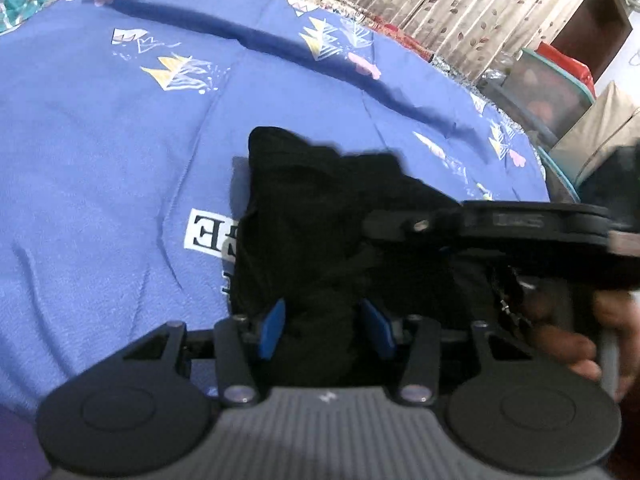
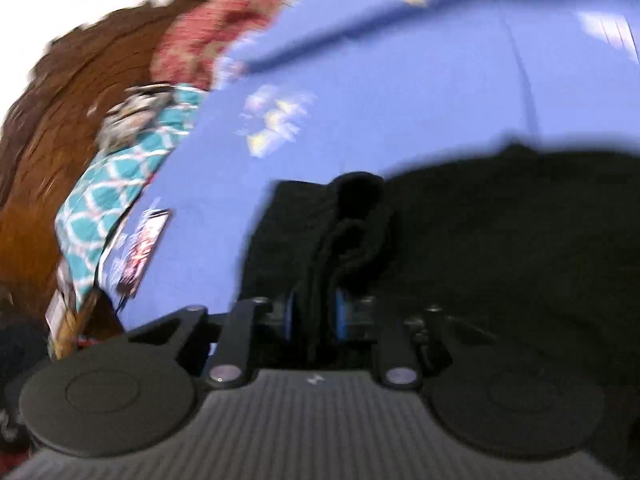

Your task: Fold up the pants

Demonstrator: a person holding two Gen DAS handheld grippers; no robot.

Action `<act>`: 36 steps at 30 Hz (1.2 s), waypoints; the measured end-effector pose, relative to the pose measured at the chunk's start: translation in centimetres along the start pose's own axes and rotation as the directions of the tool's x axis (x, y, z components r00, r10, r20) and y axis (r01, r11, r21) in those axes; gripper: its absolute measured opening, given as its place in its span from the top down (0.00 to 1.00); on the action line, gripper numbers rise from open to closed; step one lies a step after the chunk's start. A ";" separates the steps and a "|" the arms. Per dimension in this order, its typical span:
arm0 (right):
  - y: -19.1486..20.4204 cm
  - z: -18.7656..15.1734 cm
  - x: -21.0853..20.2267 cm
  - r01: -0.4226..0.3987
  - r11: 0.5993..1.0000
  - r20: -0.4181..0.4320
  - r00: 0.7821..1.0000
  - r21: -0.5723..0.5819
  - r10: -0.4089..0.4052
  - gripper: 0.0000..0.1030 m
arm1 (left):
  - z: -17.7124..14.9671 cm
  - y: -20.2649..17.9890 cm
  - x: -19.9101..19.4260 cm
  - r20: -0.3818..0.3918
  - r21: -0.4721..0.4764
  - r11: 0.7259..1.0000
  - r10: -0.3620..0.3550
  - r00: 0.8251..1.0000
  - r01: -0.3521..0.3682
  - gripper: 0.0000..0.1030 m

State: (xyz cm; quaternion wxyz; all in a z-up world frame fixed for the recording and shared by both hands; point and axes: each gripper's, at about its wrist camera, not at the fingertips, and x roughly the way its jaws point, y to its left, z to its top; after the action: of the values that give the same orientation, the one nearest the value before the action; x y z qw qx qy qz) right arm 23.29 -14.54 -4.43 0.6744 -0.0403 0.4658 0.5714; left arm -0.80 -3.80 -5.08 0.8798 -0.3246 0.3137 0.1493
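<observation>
Black pants (image 1: pixel 320 216) bunch between both hand-held grippers; left (image 1: pixel 326 330) and right (image 2: pixel 314 314) each pinch cloth, narrowly open.

A bed carries everything, and it is covered by a blue bedsheet (image 1: pixel 100 140) printed with white and yellow crown shapes and small pink marks. Black pants (image 1: pixel 320 216) lie bunched directly on the sheet, between and ahead of the left gripper's fingers, and they partly cover a white label with dark letters (image 1: pixel 206 236) just left of those fingers. In the right wrist view the pants (image 2: pixel 500 240) spread ahead and to the right of the fingers. Far to their left a teal patterned cloth (image 2: pixel 116 196) lies at the sheet's edge, with a blurred flat printed object (image 2: pixel 142 252) beside it.
</observation>
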 end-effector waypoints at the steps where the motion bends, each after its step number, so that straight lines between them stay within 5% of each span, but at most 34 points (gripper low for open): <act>1: 1.5 -0.1 -1.5 0.008 0.998 0.039 0.999 -0.068 -0.005 0.80 | 0.1 -0.3 -0.3 0.014 0.007 1.000 -0.015 1.000 0.015 0.57; 4: 4.7 -1.4 -5.1 0.104 0.967 0.187 0.980 -0.231 -0.060 0.80 | 0.7 -2.3 -1.1 0.050 0.066 0.996 -0.069 0.996 0.065 0.55; 7: 4.1 -3.1 -7.4 0.207 0.950 0.294 0.946 -0.232 -0.134 0.80 | 0.5 -4.9 -0.4 0.042 0.167 0.983 -0.081 0.996 0.073 0.55; 9: 2.0 -3.2 -7.1 0.248 0.960 0.272 0.940 -0.126 -0.207 0.80 | 0.0 -6.3 1.0 0.001 0.231 0.972 -0.045 0.999 0.043 0.55; 11: -1.6 -3.7 -5.7 0.278 0.961 0.164 0.947 0.008 -0.275 0.78 | -0.9 -7.2 3.5 -0.074 0.278 0.961 0.012 0.997 0.009 0.55; 13: -4.8 -4.4 -3.7 0.307 0.944 0.065 0.947 0.119 -0.316 0.66 | -1.9 -7.9 4.7 -0.056 0.338 0.941 0.043 0.998 -0.022 0.54; 16: -4.7 -4.0 -3.9 0.268 0.948 0.086 0.955 0.171 -0.285 0.59 | -2.2 -8.6 4.1 -0.041 0.370 0.928 0.058 0.997 -0.038 0.53; 22: -3.1 -3.3 -7.2 0.260 0.958 0.258 0.923 0.125 -0.284 0.57 | -0.8 -6.8 0.4 -0.040 0.248 0.967 -0.054 0.998 0.062 0.47; 26: -2.1 -2.4 -6.1 0.191 0.979 0.281 0.937 0.078 -0.205 0.65 | -1.2 -7.0 -0.8 -0.018 0.258 0.960 -0.104 0.994 0.105 0.46; 31: -3.1 -0.9 -2.1 0.128 0.987 0.166 0.976 0.092 -0.142 0.68 | -2.1 -6.5 1.4 -0.068 0.250 0.965 -0.065 0.996 0.080 0.46; 32: -4.1 -1.0 -1.3 0.159 0.981 0.110 0.979 0.109 -0.171 0.73 | -2.3 -6.2 1.6 -0.068 0.246 0.966 -0.064 0.996 0.079 0.46; 33: -5.2 -0.9 0.2 0.192 0.973 0.044 0.979 0.124 -0.199 0.95 | -2.3 -6.0 1.9 -0.069 0.238 0.968 -0.066 0.995 0.080 0.46; 36: -8.0 -1.3 1.2 0.159 0.960 0.018 0.986 0.229 -0.168 0.98 | -1.9 -6.2 1.7 -0.079 0.220 0.972 -0.064 0.995 0.080 0.46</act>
State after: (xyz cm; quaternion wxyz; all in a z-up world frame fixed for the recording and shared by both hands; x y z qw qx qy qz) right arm 28.92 -17.20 -9.84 0.7280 0.0092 0.5102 0.4577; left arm 2.52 -9.53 -4.36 0.9037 -0.2399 0.3479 0.0694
